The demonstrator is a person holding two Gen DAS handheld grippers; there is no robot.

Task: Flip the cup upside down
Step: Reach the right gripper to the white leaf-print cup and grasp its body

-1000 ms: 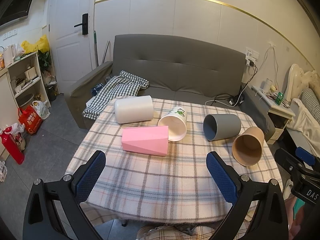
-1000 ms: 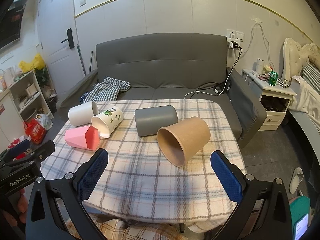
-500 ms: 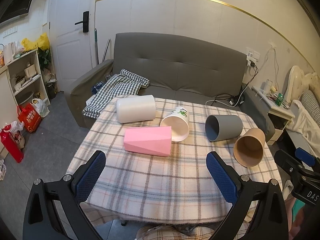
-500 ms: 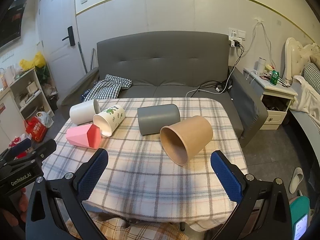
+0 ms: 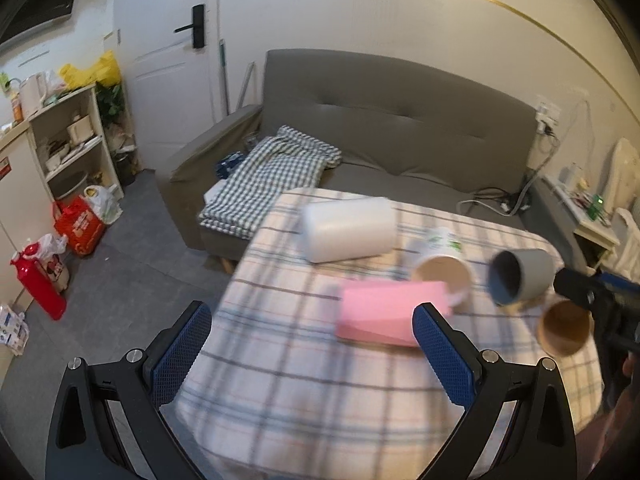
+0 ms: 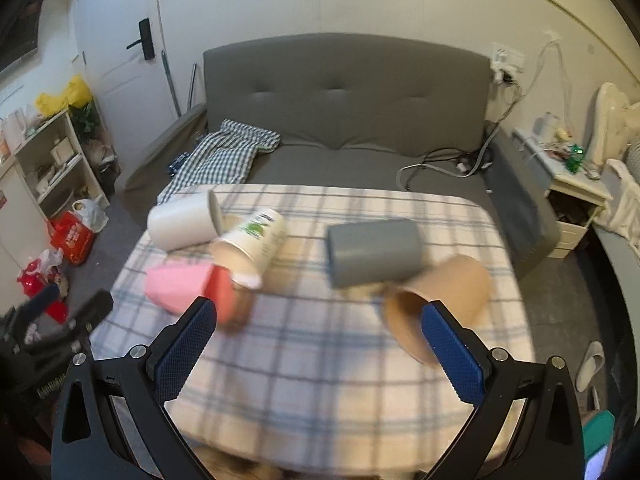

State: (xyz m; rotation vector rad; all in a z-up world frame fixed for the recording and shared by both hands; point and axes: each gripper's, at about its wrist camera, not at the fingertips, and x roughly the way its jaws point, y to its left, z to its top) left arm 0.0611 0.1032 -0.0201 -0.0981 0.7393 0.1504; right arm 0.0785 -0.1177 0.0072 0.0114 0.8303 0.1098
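Two spread, empty grippers point(image 5: 312, 350) point(image 6: 318, 344); cup print point(image 6: 256, 227) blurred, unreadable.

Premises are presenting as a lived-in home, a combined living and sleeping room. A grey sofa point(image 6: 344, 120) is standing against the wall with checked cloth point(image 5: 272, 176) lying on it. A desk point(image 6: 320, 360) under plaid cloth is sitting before it. A cluttered shelf unit point(image 5: 72, 148), a nightstand point(image 6: 576, 184) and a door point(image 5: 168, 60) are lining the edges.
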